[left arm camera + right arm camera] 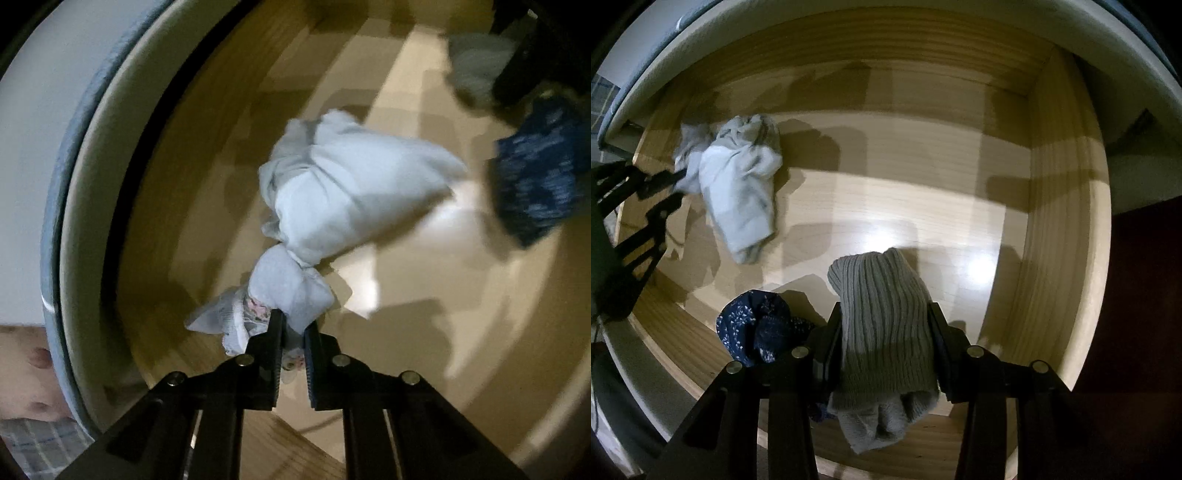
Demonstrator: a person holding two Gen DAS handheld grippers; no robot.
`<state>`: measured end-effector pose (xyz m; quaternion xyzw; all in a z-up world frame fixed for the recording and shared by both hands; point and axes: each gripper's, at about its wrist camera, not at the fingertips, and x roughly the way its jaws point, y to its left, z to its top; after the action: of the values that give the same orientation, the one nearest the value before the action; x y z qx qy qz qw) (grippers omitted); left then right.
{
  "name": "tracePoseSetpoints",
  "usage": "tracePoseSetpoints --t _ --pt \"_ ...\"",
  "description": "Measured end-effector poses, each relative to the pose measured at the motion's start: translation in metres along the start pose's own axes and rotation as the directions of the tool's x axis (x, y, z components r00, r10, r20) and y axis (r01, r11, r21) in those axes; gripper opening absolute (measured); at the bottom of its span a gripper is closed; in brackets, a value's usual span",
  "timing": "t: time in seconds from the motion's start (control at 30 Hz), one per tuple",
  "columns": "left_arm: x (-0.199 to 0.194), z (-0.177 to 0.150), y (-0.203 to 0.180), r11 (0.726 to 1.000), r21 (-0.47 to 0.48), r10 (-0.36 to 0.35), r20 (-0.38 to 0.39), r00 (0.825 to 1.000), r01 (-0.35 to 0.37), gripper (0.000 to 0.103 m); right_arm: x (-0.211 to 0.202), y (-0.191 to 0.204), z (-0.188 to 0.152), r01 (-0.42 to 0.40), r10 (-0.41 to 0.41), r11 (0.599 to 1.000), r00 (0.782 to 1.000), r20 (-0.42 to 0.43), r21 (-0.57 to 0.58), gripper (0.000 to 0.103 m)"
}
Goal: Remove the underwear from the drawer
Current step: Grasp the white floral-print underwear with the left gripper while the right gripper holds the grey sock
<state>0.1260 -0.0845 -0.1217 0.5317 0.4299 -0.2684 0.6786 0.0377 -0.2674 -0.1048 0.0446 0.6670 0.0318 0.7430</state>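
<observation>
My left gripper (293,325) is shut on one end of a pale blue-white bundle of underwear (347,192), which hangs from the pads over the wooden drawer floor (424,295). From the right wrist view the same pale bundle (738,184) shows at the left, with the left gripper (670,188) at its edge. My right gripper (884,321) is shut on a grey ribbed knit garment (882,325) that fills the gap between its fingers. A dark blue patterned piece (757,326) lies beside the right gripper's left finger; it also appears as a dark blue piece (539,173) at the right of the left wrist view.
The drawer's wooden side walls (1060,221) and back wall (886,66) enclose the floor. A white, grey-edged front panel (85,184) curves along the left. A person's hand and checked sleeve (33,413) show at the lower left.
</observation>
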Motion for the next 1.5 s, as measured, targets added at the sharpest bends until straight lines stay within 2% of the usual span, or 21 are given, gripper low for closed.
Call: tracePoseSetpoints --t 0.13,0.2,0.33,0.43,0.5,0.57,0.6,0.7,0.77,0.8,0.83,0.9,0.97,1.13,1.27,1.33,1.43,1.5 --pt "-0.007 -0.004 0.011 0.989 -0.087 -0.122 -0.026 0.992 0.12 0.01 0.0 0.0 0.001 -0.004 0.004 1.0 1.0 -0.008 0.003 0.043" --pt "-0.009 -0.007 0.02 0.966 -0.171 -0.205 -0.035 0.978 0.196 0.01 0.0 -0.001 0.002 -0.01 0.01 1.0 1.0 -0.01 0.011 0.043" --pt "-0.01 -0.019 0.031 0.905 -0.31 -0.316 -0.033 0.948 0.291 0.01 0.0 -0.003 0.002 -0.005 0.005 1.0 1.0 -0.01 0.008 0.043" --pt "-0.011 -0.027 0.044 0.833 -0.43 -0.389 -0.009 0.921 0.347 0.01 0.0 -0.003 0.002 -0.001 0.001 1.0 1.0 -0.012 0.004 0.043" --pt "-0.01 -0.035 0.053 0.764 -0.517 -0.443 0.016 0.896 0.386 0.01 0.0 -0.002 0.002 -0.001 0.001 1.0 1.0 -0.012 0.005 0.043" --pt "-0.007 -0.041 0.06 0.7 -0.586 -0.475 0.046 0.879 0.409 0.01 -0.001 -0.003 0.003 -0.003 0.003 1.0 1.0 -0.011 0.009 0.043" --pt "-0.006 -0.042 0.063 0.679 -0.609 -0.481 0.053 0.875 0.41 0.01 0.0 -0.002 0.002 -0.004 0.004 1.0 1.0 -0.011 0.01 0.043" --pt "-0.013 -0.054 0.063 0.645 -0.652 -0.469 0.074 0.88 0.398 0.013 0.0 -0.003 0.002 -0.007 0.007 1.0 1.0 -0.011 0.014 0.043" --pt "-0.015 -0.055 0.069 0.61 -0.683 -0.483 0.081 0.872 0.401 0.02 0.0 -0.003 0.002 -0.007 0.007 1.0 1.0 -0.011 0.014 0.043" --pt "-0.016 -0.058 0.07 0.593 -0.698 -0.485 0.087 0.87 0.401 0.029 0.0 -0.004 0.002 -0.007 0.008 1.0 1.0 -0.011 0.013 0.043" --pt "-0.02 -0.066 0.067 0.592 -0.703 -0.478 0.087 0.874 0.394 0.04 0.0 -0.003 0.002 -0.007 0.007 1.0 1.0 -0.011 0.013 0.043" --pt "-0.027 -0.067 0.063 0.606 -0.71 -0.444 0.072 0.893 0.359 0.052 0.0 -0.003 0.002 -0.007 0.007 1.0 1.0 -0.012 0.013 0.043" --pt "-0.027 -0.067 0.051 0.613 -0.71 -0.44 0.058 0.896 0.347 0.053 0.0 -0.003 0.002 -0.007 0.007 1.0 1.0 -0.011 0.014 0.043" --pt "-0.008 -0.066 0.036 0.601 -0.718 -0.478 0.029 0.878 0.351 0.055 0.0 -0.003 0.003 -0.007 0.007 1.0 1.0 -0.012 0.012 0.043" --pt "0.002 -0.065 0.033 0.578 -0.734 -0.51 0.016 0.86 0.357 0.062 -0.001 -0.003 0.003 -0.008 0.008 1.0 1.0 -0.012 0.013 0.044" --pt "0.002 -0.066 0.034 0.584 -0.732 -0.51 0.007 0.86 0.352 0.063 -0.001 -0.003 0.003 -0.008 0.008 1.0 1.0 -0.013 0.013 0.044" --pt "0.007 -0.064 0.035 0.574 -0.741 -0.528 -0.011 0.849 0.348 0.066 -0.004 -0.006 0.005 -0.009 0.01 1.0 1.0 -0.013 0.013 0.044" --pt "0.015 -0.056 0.03 0.589 -0.74 -0.524 -0.045 0.85 0.324 0.066 -0.003 -0.006 0.004 -0.01 0.01 1.0 1.0 -0.014 0.013 0.044"
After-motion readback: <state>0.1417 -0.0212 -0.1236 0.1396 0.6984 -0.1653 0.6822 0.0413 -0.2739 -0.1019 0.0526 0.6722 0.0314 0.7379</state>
